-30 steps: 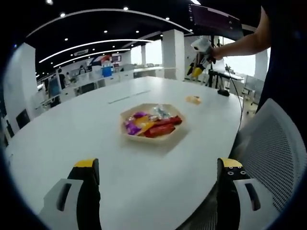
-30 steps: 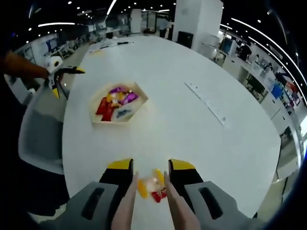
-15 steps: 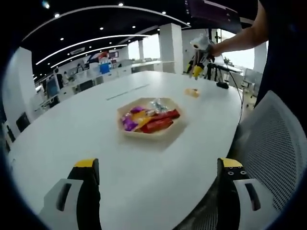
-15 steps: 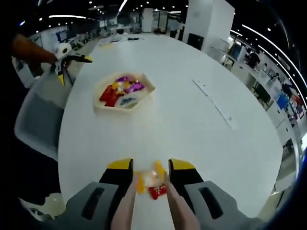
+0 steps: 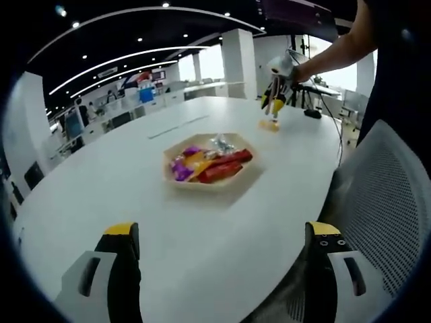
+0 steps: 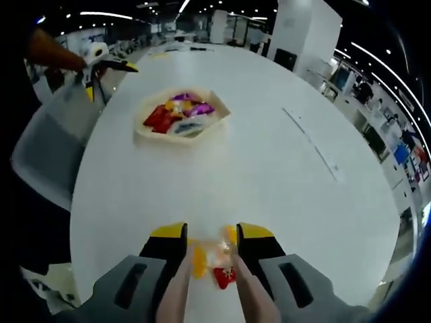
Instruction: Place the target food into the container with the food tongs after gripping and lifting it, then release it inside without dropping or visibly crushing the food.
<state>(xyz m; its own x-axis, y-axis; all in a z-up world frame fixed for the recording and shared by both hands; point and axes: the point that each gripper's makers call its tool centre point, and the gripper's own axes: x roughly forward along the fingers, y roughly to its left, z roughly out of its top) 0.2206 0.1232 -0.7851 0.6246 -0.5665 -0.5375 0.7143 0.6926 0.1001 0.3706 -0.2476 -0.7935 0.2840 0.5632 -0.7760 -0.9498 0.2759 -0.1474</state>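
A small orange-and-red wrapped snack (image 6: 214, 261) lies on the white table (image 6: 269, 168), between the two pale arms of the food tongs (image 6: 176, 291). My right gripper (image 6: 212, 235) is shut on those tongs, and I cannot tell whether their tips press the snack. A wooden hexagonal tray (image 6: 176, 136) holding several wrapped snacks sits further up the table. In the left gripper view the same tray (image 5: 210, 188) is mid-table, and the right gripper (image 5: 275, 84) hangs just over the snack (image 5: 269, 124). My left gripper (image 5: 222, 235) stands wide open over the table's near edge, holding nothing.
A grey mesh chair (image 5: 380, 202) stands at the table's edge beside the person's arm (image 5: 337, 50); the chair (image 6: 40, 151) shows again in the right gripper view, with the left gripper (image 6: 101, 59) above it. Desks and pillars stand behind.
The right gripper with the tongs has come down closer to the snack on the table. Both cameras have shifted slightly; the tray and the left gripper's jaws are as before.
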